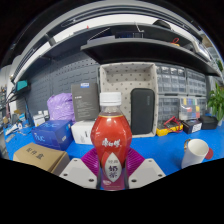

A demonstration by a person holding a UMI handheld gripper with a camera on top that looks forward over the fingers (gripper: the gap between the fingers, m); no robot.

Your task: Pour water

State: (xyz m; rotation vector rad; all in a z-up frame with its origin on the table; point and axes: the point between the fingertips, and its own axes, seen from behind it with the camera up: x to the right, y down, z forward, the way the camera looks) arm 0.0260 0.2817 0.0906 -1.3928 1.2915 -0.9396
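A plastic bottle of red drink with a white cap and a red label stands upright between my fingers, raised over the blue table. My gripper is shut on the bottle's lower body, with the magenta pads pressing on both sides. A white cup stands on the table to the right, apart from the bottle.
A cardboard box lies at the left, with a blue bag and a purple bag behind it. A black panel leans against a pegboard beyond the bottle. A yellow and black tool lies farther right.
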